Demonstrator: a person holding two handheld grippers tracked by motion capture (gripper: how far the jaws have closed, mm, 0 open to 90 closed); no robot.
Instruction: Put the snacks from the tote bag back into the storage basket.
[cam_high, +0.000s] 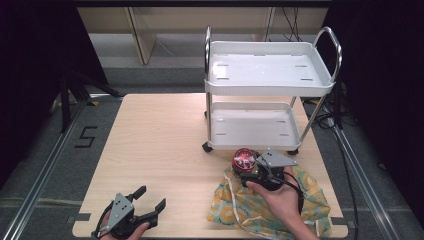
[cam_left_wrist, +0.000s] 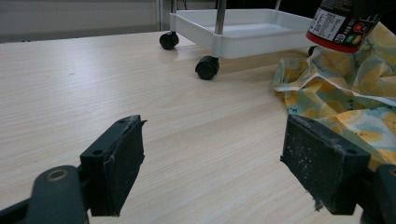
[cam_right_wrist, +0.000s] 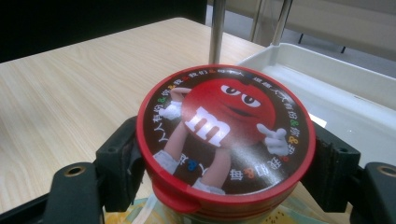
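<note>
- High view: I have the right tool (cam_high: 255, 169) clamped on a round candy tub with a red lid and a cartoon print (cam_high: 244, 160), held just above the crumpled yellow-and-teal lemon-print cloth (cam_high: 300, 197) at the near right of the pale wood counter (cam_high: 160, 145).
- Right gripper view: both black pads press the tub's (cam_right_wrist: 226, 135) sides just under the lid rim, lid facing up, the grip looks square and firm.
- The white two-tier wheeled trolley (cam_high: 270, 90) stands on the far right of the counter, just beyond the tub; its lower tray (cam_right_wrist: 345, 102) lies right behind the lid in the right gripper view.
- I judge this as the carry step: tub lifted off the cloth, not yet placed. Next I would move it forward and set it down in a trolley tray, keeping it upright and clear of the tray wall and the metal post (cam_right_wrist: 217, 30).
- Left tool (cam_high: 148, 200) rests at the near left of the counter, jaws wide apart and holding nothing; in the left gripper view bare wood lies between its pads (cam_left_wrist: 121, 163).
</note>
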